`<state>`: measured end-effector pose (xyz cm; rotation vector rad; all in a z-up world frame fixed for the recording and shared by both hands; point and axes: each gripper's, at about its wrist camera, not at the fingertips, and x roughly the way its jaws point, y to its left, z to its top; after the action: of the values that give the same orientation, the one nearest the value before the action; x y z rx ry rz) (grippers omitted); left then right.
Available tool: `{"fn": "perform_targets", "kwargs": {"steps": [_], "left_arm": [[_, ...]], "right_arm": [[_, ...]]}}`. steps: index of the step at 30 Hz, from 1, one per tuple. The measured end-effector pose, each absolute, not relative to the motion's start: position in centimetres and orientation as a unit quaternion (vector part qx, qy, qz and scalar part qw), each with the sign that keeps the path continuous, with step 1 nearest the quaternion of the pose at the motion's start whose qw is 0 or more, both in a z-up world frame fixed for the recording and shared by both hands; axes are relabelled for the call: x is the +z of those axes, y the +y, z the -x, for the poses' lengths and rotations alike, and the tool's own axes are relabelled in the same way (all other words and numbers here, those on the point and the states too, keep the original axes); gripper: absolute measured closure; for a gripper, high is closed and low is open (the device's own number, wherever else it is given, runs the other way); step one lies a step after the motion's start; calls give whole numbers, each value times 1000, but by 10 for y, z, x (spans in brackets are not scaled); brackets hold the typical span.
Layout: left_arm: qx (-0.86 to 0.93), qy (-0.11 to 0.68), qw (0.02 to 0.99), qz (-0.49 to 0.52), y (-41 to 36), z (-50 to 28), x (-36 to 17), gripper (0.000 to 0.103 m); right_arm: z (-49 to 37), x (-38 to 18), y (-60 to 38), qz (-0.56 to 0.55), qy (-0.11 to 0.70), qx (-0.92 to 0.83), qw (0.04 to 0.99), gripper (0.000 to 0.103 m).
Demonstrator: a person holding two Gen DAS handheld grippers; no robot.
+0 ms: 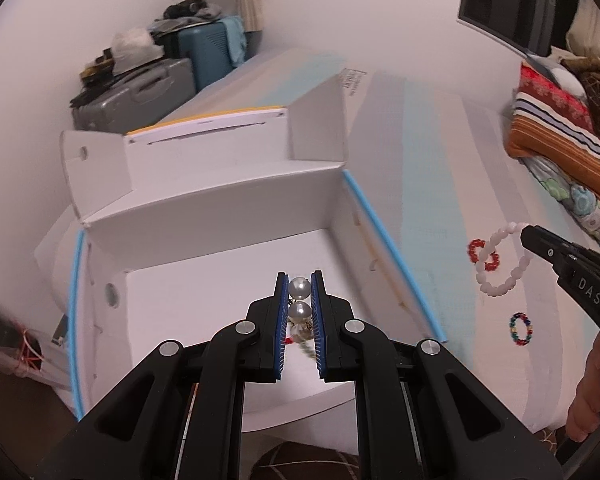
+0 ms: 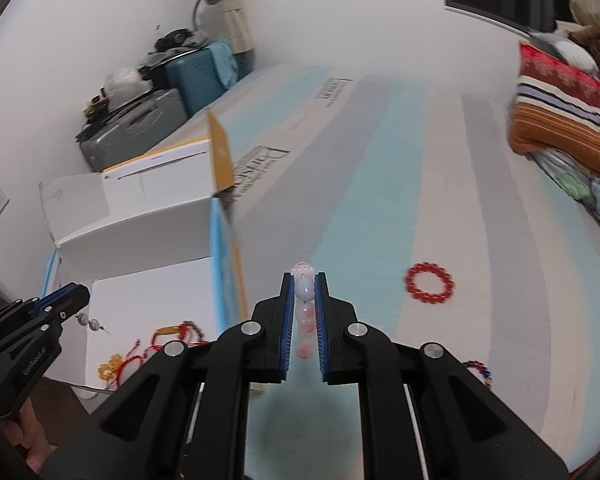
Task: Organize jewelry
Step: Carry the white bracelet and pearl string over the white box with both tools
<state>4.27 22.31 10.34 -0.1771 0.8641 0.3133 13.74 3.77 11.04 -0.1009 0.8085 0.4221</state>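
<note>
Box (image 1: pixel 220 240) left on mattress (image 1: pixel 440 160); bracelets (image 1: pixel 520 328) lie right of it.

"DAS" in pale capitals on right gripper (image 1: pixel 540 240) body, seen from left wrist view; small grey lettering on left gripper (image 2: pixel 66 300) body in right wrist view, too blurred to read; printed labels on cardboard box (image 2: pixel 260 152) side, illegible
</note>
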Motion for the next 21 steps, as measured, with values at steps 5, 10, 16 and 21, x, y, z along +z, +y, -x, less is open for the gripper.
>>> {"fn": "perform_targets", "kwargs": {"steps": [5,10,16,21], "left_arm": [[178,420,884,98,253,-30,100,92],[203,424,876,110,284,-17,96,92],[220,436,864,127,311,-8,81,92],[229,449,854,128,324,-7,64,92]], "right_arm": [[-128,110,72,59,386,231,891,93],[-118,107,108,72,382,259,884,93],[-112,93,143,95,392,278,872,93],[-110,70,166,123,407,281,860,94]]}}
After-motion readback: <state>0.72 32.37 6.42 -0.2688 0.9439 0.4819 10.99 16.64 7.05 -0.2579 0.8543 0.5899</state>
